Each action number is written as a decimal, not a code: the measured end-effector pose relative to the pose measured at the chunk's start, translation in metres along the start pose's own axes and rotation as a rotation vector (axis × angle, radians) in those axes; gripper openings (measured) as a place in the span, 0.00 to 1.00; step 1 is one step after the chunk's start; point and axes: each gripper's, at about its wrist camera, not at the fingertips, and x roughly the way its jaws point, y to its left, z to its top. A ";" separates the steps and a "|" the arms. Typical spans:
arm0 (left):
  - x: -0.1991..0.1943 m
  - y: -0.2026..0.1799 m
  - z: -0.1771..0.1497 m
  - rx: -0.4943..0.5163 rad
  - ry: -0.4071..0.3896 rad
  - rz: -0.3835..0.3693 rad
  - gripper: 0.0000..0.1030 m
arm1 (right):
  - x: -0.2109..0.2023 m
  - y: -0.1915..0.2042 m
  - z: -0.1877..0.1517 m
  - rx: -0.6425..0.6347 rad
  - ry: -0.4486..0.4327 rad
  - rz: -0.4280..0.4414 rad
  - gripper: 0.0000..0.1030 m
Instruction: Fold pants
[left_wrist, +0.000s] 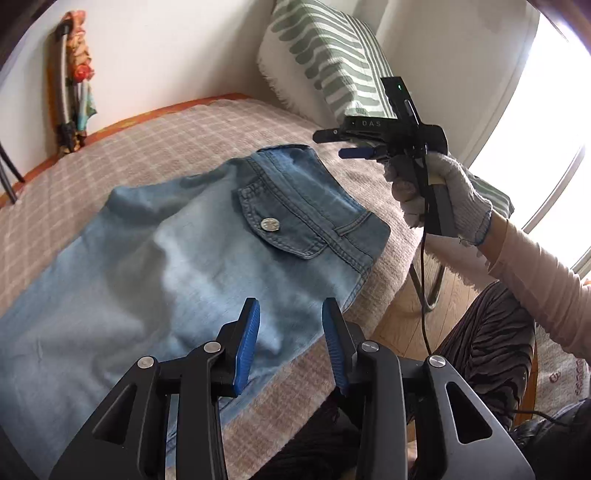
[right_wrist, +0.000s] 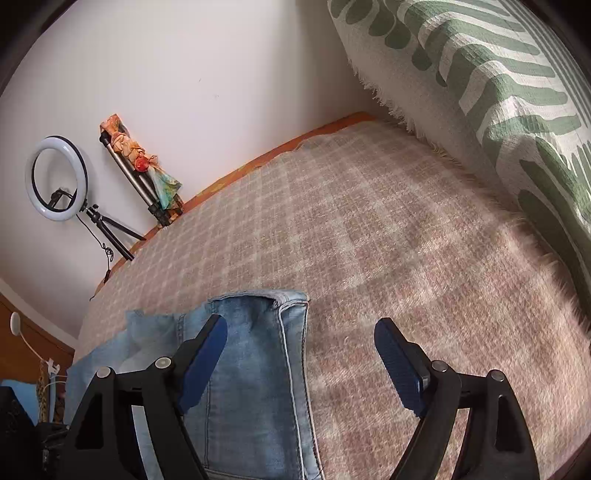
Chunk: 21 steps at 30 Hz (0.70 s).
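I have the pants (left_wrist: 192, 266) spread flat on the checked blanket (left_wrist: 147, 140) of the bed, waistband end lying toward one o'clock from my left tool, the buttoned back pocket (left_wrist: 284, 225) facing up. They look already doubled leg over leg, though from this low angle I can't be sure how many layers there are.

My left gripper (left_wrist: 291, 350) hangs just above the near edge of the denim at six o'clock in its own view, fingers parted with nothing between them. I keep it low there because that edge is what I expect to pinch for the next fold.

My right gripper (right_wrist: 299, 365), held in my gloved right hand (left_wrist: 443, 195), floats up near the waistband corner at two o'clock from the left tool. Its fingers are spread wide and empty too; from its own camera the waistband corner (right_wrist: 291, 299) sits at twelve o'clock between them. I hold it raised so I can come down on that corner cleanly.

The green-striped pillow (right_wrist: 498, 92) stays propped against the wall at one o'clock, clear of the fold path.
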 end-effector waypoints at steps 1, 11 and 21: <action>-0.010 0.012 -0.004 -0.027 -0.021 0.041 0.33 | 0.009 -0.006 0.004 0.017 0.023 0.021 0.83; -0.069 0.158 -0.091 -0.446 -0.051 0.474 0.33 | 0.062 0.009 0.012 -0.080 0.147 0.161 0.87; -0.066 0.191 -0.123 -0.531 -0.030 0.517 0.33 | 0.042 0.043 -0.002 -0.112 0.128 0.153 0.13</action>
